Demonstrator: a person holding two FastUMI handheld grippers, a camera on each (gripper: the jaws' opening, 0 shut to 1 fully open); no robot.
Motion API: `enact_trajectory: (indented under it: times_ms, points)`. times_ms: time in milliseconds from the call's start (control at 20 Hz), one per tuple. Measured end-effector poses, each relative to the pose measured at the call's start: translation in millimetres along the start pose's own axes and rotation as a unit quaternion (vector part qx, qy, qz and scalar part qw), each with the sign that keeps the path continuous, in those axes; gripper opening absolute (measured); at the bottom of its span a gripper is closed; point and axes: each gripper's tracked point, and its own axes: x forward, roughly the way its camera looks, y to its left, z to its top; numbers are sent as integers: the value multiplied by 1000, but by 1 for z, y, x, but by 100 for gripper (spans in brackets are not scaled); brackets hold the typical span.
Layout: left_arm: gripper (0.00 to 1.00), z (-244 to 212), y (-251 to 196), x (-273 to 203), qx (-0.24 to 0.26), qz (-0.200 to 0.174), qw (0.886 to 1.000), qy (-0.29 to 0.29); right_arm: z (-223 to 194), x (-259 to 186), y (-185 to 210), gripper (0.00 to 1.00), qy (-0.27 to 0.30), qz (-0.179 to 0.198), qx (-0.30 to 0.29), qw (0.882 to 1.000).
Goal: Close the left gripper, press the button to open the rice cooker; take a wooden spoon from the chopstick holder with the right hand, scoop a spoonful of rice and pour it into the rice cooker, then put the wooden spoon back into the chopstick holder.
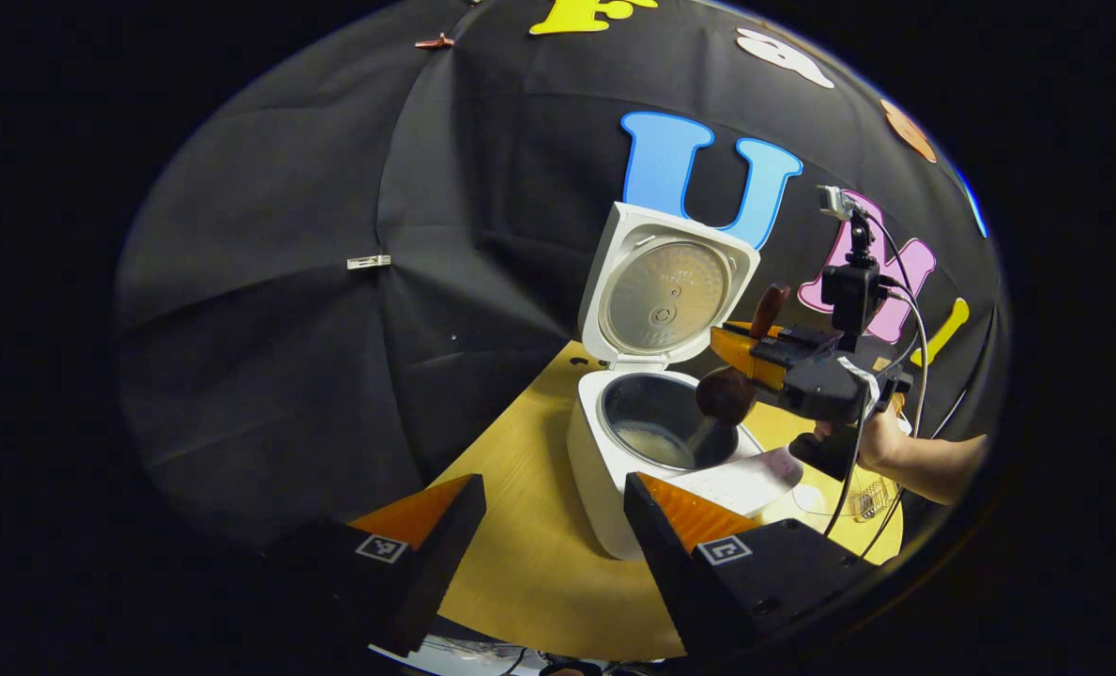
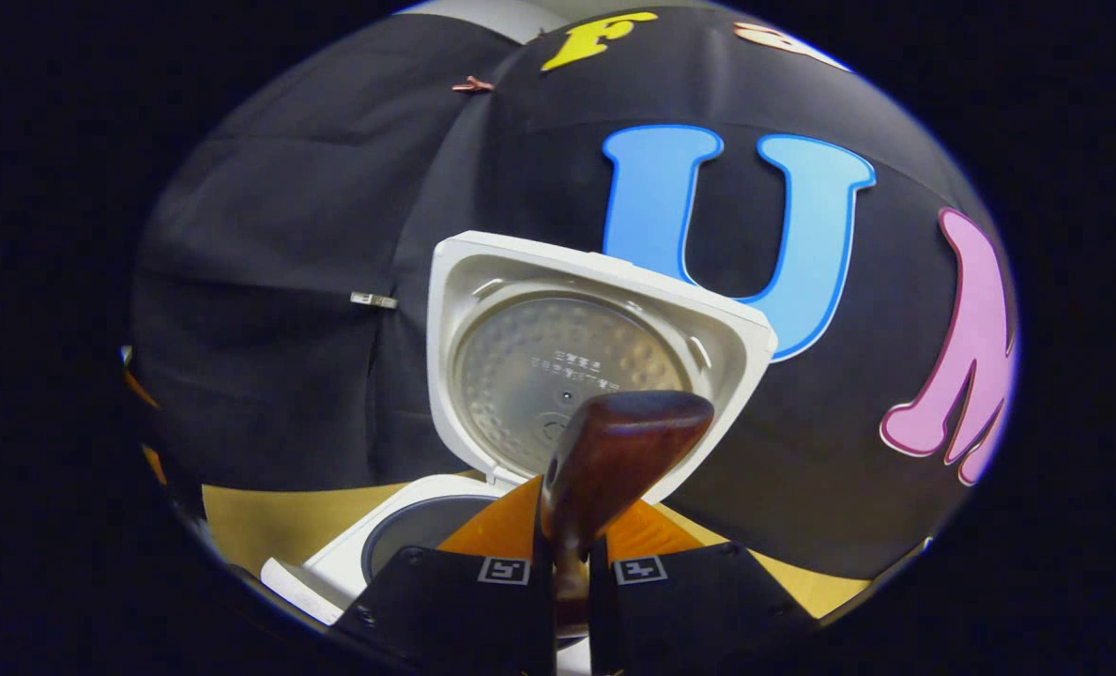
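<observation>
Smooth yellow wood-grain worktop (image 1: 529, 554) carried the glossy white rice cooker (image 1: 604, 479), lid up. Right gripper (image 2: 572, 563) fingers pinched the dark wooden spoon (image 2: 614, 451) above it; left gripper (image 1: 558, 526) fingers spread wide, empty.

You see the cooker (image 1: 614, 469) as smooth white plastic with a soft sheen, and its raised lid (image 2: 595, 366) carries a dull grey metal plate stippled with small dimples. The pot (image 1: 665, 422) inside looks like dark brushed metal. Your spoon (image 2: 614, 460) is reddish-brown wood, polished and glossy. The table (image 1: 529, 554) shows pale wood grain with a matt finish. The wall (image 1: 285, 329) behind is matt black cloth, creased.
</observation>
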Motion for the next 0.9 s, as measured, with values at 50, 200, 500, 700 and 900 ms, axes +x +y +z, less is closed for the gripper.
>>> enact_trajectory:
  times_ms: [50, 200, 500, 700, 900]
  points:
    - [95, 1, 0, -1, 0, 0, 1000, -2, 0, 0, 3, 18, 2, 4, 4, 1000]
    - [96, 2, -2, -2, -1, 1, 1000, -4, 6, 0, -3, 18, -1, -3, 35, 999]
    - [96, 3, -8, -6, -14, -12, 1000, -15, 17, -10, -20, 18, 12, -12, 168, 986]
    - [96, 4, -16, -5, -21, -25, 999, -22, 32, -31, -42, 18, 9, -28, 240, 970]
    - [92, 11, -35, -1, -10, -41, 999, -28, 43, -63, -89, 18, -11, -57, 287, 956]
